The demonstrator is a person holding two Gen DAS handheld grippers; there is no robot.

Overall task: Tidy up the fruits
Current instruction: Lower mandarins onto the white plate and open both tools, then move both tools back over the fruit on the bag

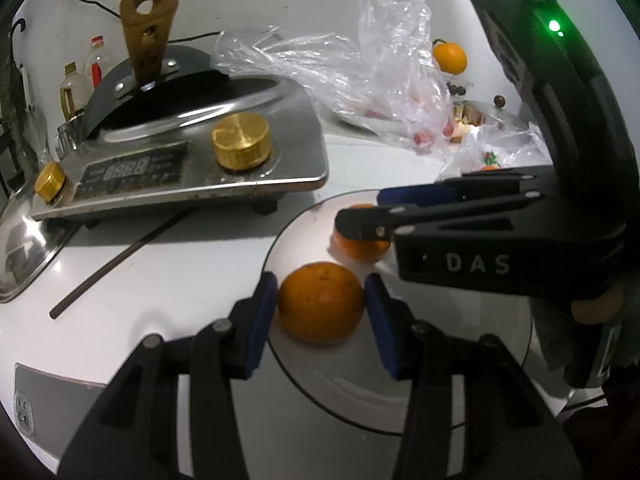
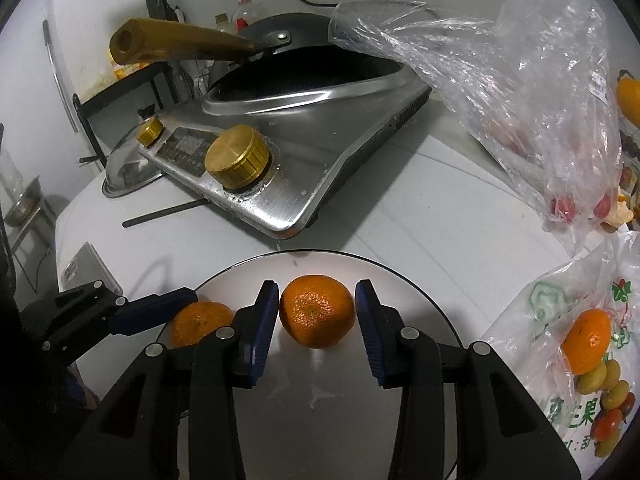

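Two mandarins lie on a white plate point(image 1: 304, 236) with a dark rim. My left gripper point(image 1: 321, 280) has its blue pads against both sides of the nearer mandarin point(image 1: 320, 308), which rests on the plate. My right gripper point(image 1: 362, 210) comes in from the right and clasps the farther mandarin point(image 1: 360, 246), partly hidden by its fingers. In the right wrist view, my right gripper point(image 2: 316, 286) presses its pads on that mandarin point(image 2: 316, 312), which sits on the plate point(image 2: 400, 280). The other mandarin point(image 2: 200, 322) shows to the left beside a blue-padded finger point(image 2: 156, 310) of the left gripper.
A steel induction cooker point(image 1: 180, 168) holding a wok with a wooden handle stands behind the plate. A dark chopstick point(image 1: 120, 264) lies in front of it. Crumpled clear bags point(image 1: 380, 72) are at the back right. A printed bag point(image 2: 560, 320) with another mandarin point(image 2: 588, 340) lies right of the plate.
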